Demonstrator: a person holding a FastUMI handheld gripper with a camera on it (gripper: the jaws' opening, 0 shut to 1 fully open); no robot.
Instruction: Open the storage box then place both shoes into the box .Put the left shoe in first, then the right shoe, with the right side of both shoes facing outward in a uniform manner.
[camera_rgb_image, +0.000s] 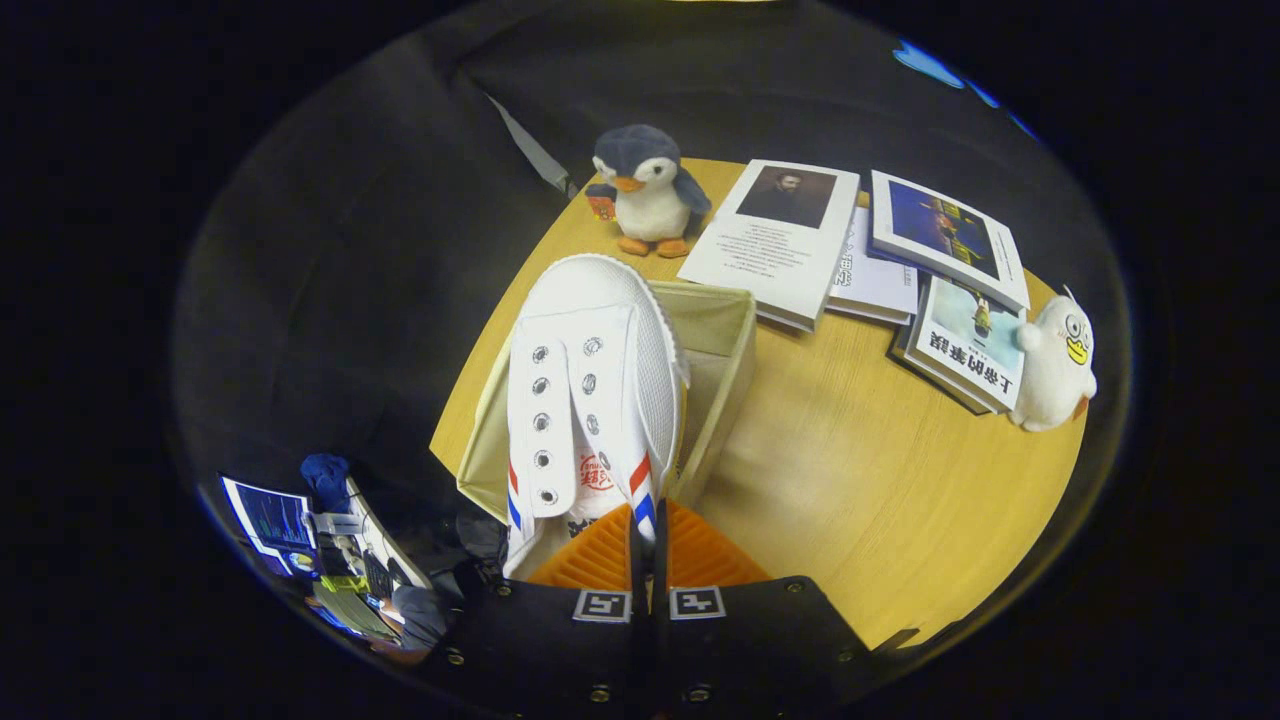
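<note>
The round light-wood counter (850, 480) carries everything here, with the black cloth wall behind it. On its near side sits the open beige fabric storage box (722, 350), lid out of the way, mouth up. And there's the shoe: a white canvas sneaker with red and blue side stripes (590, 400), hanging toe-forward over the box, its toe reaching past the box's far rim, its heel end right at the gripper (648, 540). The fingers are nearly closed, pinching the sneaker's collar edge between them — only a thin slit between the two. Beyond the box lies a spread of white-covered books (790, 240), overlapping, and off to their far side a white plush duck toy (1055, 365) leans on the stack. Smallest of the lot, a grey-and-white plush penguin (645, 190) stands upright just past the sneaker's toe.

Reading the play: the box is open, so this looks like a shoe placement in hand; which shoe of the pair, I can't tell, nor whether another already lies inside. Next call: lower it into the box, right side facing outward, then let go.
</note>
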